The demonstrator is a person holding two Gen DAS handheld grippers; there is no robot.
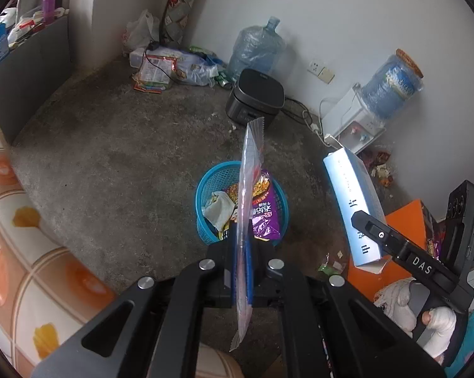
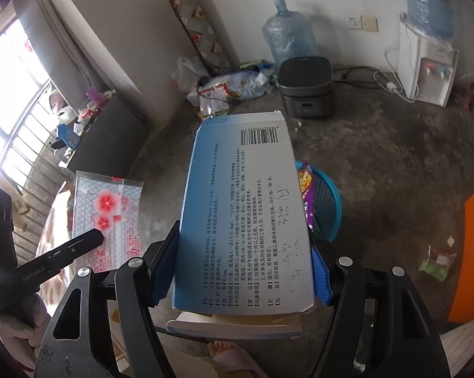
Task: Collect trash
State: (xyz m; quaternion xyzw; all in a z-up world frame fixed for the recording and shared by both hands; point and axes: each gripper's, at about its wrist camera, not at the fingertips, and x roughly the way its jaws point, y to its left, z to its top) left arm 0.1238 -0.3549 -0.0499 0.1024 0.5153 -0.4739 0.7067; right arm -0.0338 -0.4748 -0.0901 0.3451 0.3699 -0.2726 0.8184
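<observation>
My left gripper is shut on a thin clear plastic wrapper with red flower print, held edge-on above the blue mesh basket. The basket holds a purple snack bag and crumpled white paper. In the right wrist view the same wrapper shows flat at the left. My right gripper is shut on a blue and white medicine box, its blue pads pressing both long sides. That box hangs to the right of the basket.
A black rice cooker stands beyond the basket on the concrete floor. Further off are a water dispenser, an empty water jug and a pile of bags. A green wrapper lies on the floor beside an orange box. A bare foot is below.
</observation>
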